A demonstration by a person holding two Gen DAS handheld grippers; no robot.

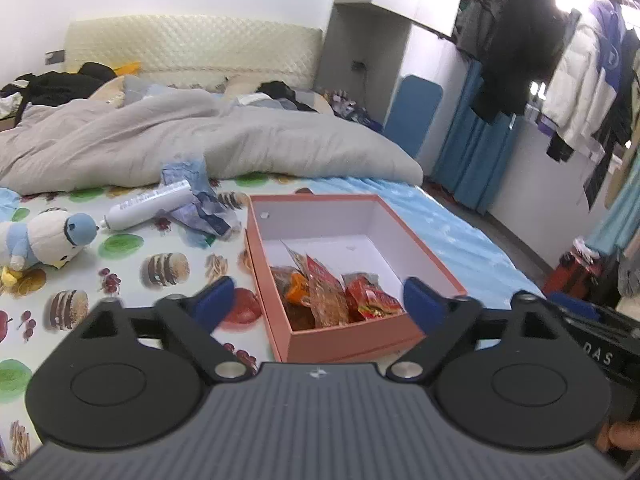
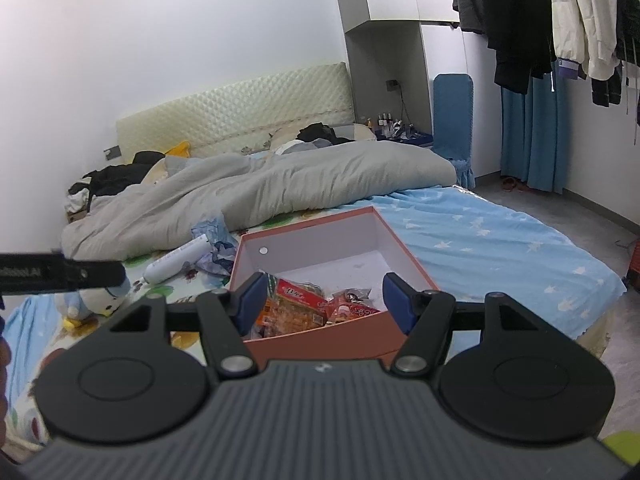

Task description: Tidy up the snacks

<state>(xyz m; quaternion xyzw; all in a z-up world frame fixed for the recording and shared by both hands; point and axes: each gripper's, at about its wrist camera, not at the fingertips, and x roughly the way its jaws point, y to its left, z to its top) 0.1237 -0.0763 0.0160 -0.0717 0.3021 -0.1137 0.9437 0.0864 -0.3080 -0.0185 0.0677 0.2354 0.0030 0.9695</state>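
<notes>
Red and orange plastic snack packets (image 1: 336, 296) lie in the open salmon-pink cardboard box (image 1: 360, 340) on the bed, with both the left claw (image 1: 320, 304) and right claw (image 2: 322, 304) spread empty above them.

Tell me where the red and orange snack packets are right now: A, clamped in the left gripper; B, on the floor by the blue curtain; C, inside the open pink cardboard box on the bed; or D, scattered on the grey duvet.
C: the red and orange snack packets lie bunched at the near end of the open pink cardboard box, and both grippers hover with nothing between their fingers.
</notes>
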